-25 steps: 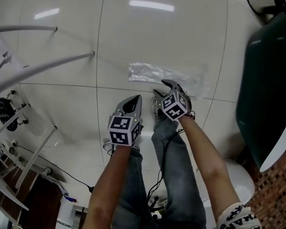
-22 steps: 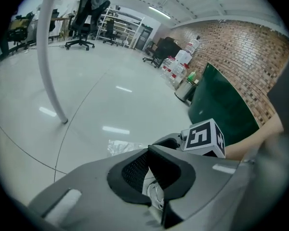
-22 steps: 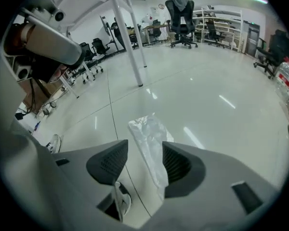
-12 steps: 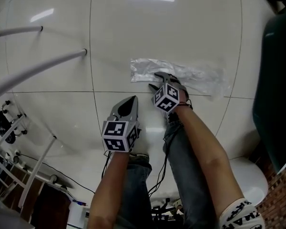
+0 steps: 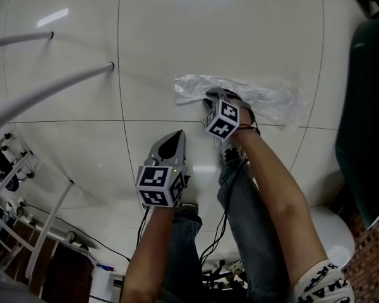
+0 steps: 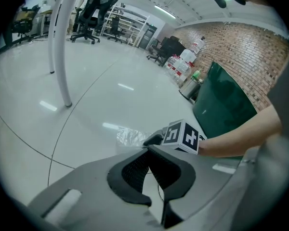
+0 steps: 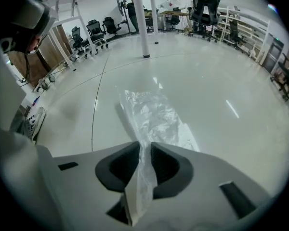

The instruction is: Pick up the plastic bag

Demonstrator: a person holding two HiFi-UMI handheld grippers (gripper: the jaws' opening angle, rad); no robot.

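A clear, crinkled plastic bag [image 5: 265, 98] lies flat on the white tiled floor, and its near edge is gathered up. My right gripper [image 5: 216, 96] is down at the bag's left part, and its jaws are closing with a fold of the plastic bag [image 7: 151, 114] pinched between the pads. In the right gripper view the film runs down through the right gripper [image 7: 145, 150]. My left gripper [image 5: 175, 136] hovers nearer to me, short of the bag, shut and empty. The left gripper view looks past the left gripper [image 6: 147, 150] to the bag [image 6: 130, 136] beyond.
White metal tube legs [image 5: 50, 87] slant in at the left. A dark green bin [image 5: 369, 106] stands at the right, close to the bag's far end. The person's jeans-clad legs [image 5: 252, 232] are below the grippers. Office chairs and shelves stand far off.
My right gripper moved forward onto the bag's near edge and its jaws came together on the film. The left gripper stayed almost where it was.
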